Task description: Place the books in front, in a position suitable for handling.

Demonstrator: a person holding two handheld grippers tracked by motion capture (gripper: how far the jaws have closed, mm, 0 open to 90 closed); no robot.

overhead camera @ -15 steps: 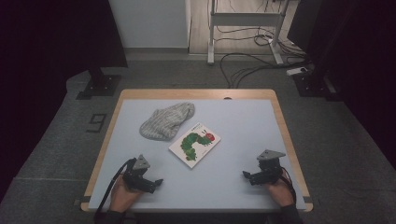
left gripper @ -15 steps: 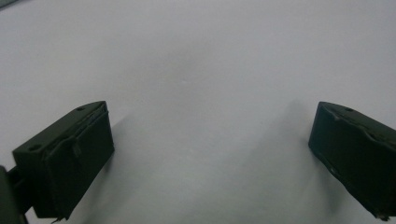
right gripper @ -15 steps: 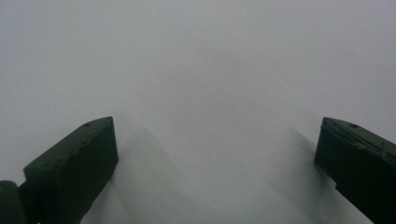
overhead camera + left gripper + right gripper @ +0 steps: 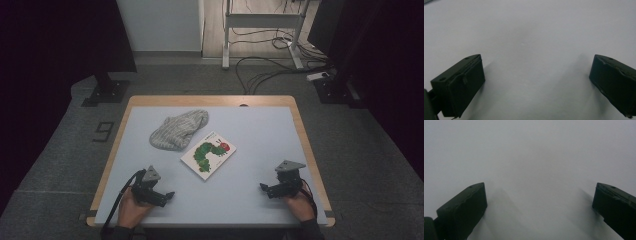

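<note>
Caterpillar book [image 4: 208, 154] and knit hat [image 4: 177, 129] lie untouched mid-table, unchanged from a half-second ago; left gripper [image 4: 167, 196] and right gripper [image 4: 263, 187] rest near edge, jaws wide, empty — work not begun.

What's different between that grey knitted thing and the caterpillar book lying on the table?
The grey knitted hat is a soft, crumpled, rounded heap, while the book is flat, stiff and square-cornered. The hat is plain striped grey; the book has a white cover with a green caterpillar with a red head. The hat lies farther from the person and more to the left; the book sits nearer the middle, turned at an angle. Both rest on the table, close together, with neither gripper touching them.
</note>
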